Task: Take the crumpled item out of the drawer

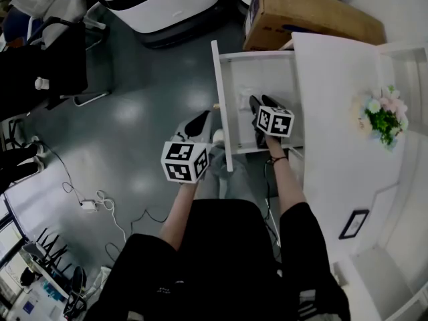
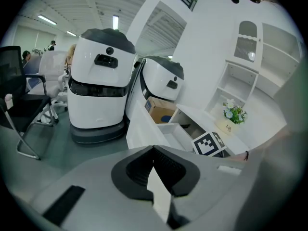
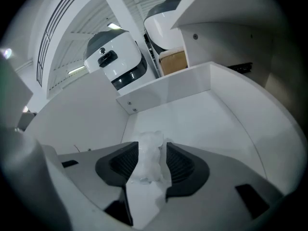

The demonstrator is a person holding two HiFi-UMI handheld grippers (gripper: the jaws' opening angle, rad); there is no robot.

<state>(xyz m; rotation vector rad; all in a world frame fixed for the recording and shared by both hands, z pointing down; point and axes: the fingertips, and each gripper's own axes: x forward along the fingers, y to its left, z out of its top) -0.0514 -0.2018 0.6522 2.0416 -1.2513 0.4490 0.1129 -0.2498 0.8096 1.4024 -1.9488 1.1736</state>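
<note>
Two fingers [image 3: 182,166] apart, crumpled item [image 3: 152,142] between — right gripper [image 3: 149,154].

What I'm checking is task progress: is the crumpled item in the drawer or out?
In the drawer: the crumpled item lies on the drawer floor, inside its walls, between the open jaws of the right hand-held gripper.

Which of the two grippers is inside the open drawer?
The right gripper, crumpled item between its jaws; the left gripper hangs outside the drawer.
</note>
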